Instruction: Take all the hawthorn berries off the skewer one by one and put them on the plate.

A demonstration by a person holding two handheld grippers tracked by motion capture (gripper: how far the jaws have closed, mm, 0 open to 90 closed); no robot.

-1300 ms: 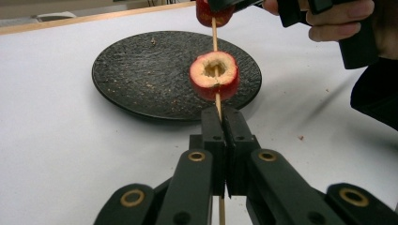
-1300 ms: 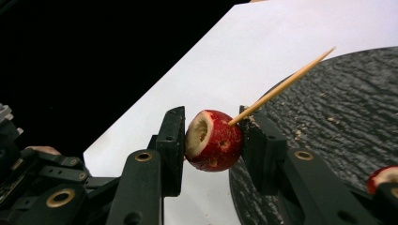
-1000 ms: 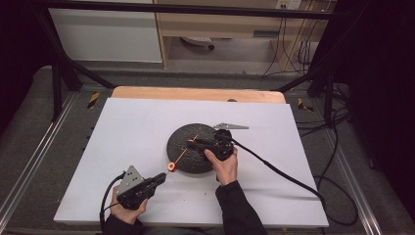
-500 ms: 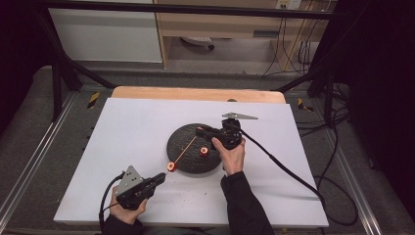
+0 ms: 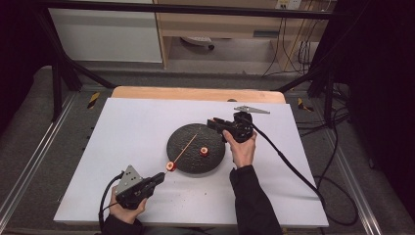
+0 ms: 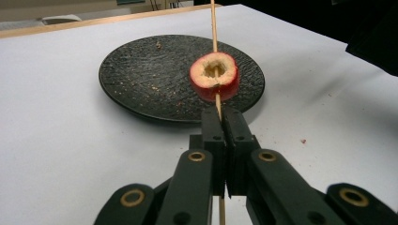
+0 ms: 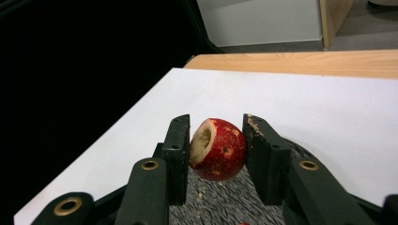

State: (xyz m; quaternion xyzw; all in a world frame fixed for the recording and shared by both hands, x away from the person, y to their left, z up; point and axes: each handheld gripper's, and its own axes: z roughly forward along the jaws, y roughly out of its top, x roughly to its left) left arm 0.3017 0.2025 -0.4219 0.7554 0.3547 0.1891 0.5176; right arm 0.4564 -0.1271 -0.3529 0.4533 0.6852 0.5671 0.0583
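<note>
– Where's the skewer [image 6: 215,28]?
– Clamped in the left gripper's [image 6: 220,123] closed jaws, one fruit piece [image 6: 214,76] threaded just ahead, over the plate's [image 5: 188,164] edge.
– And the right gripper [image 7: 217,140]?
– Jaws gripping a red cored fruit [image 7: 218,149] above the plate.

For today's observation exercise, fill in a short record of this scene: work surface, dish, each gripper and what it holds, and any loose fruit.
surface: white table
dish: dark round plate, flat on the table
left gripper: shut on the wooden skewer, one red fruit slice threaded on it
skewer direction: runs from the gripper out over the plate
right gripper: shut on a hollowed red fruit piece, raised above the plate's far right edge
loose fruit: one red piece lying on the plate
</note>
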